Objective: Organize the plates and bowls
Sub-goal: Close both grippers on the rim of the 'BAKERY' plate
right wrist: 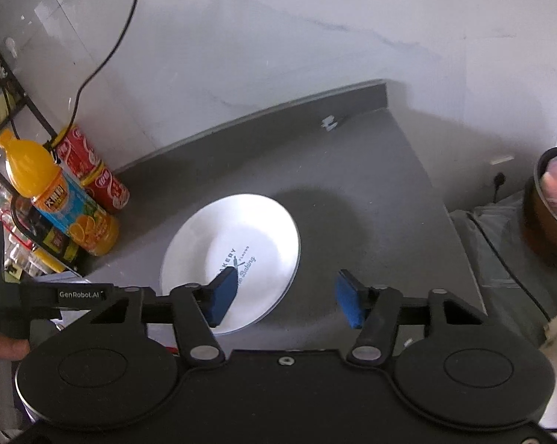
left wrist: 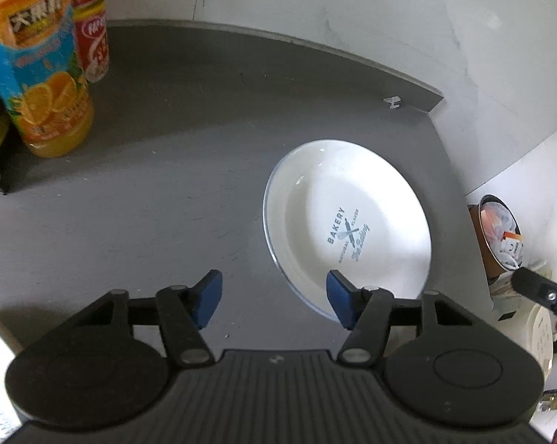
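A white plate point(left wrist: 348, 218) with a blue "BAKERY" print lies flat on the grey counter point(left wrist: 160, 199), near its right end. My left gripper point(left wrist: 274, 301) hovers open above the counter, its right blue pad over the plate's near rim. The same plate point(right wrist: 238, 255) shows in the right wrist view. My right gripper point(right wrist: 287, 298) is open too, its left pad over the plate's near edge and its right pad over bare counter point(right wrist: 371, 214). Neither gripper holds anything. No bowl is in view.
An orange juice bottle point(left wrist: 41, 70) and a red can point(left wrist: 91, 22) stand at the counter's left back, also juice bottle point(right wrist: 56, 199) and red can point(right wrist: 93, 170). A black wire rack point(right wrist: 4, 85) stands further left. A brown pot point(right wrist: 552, 207) sits beyond the counter's right edge.
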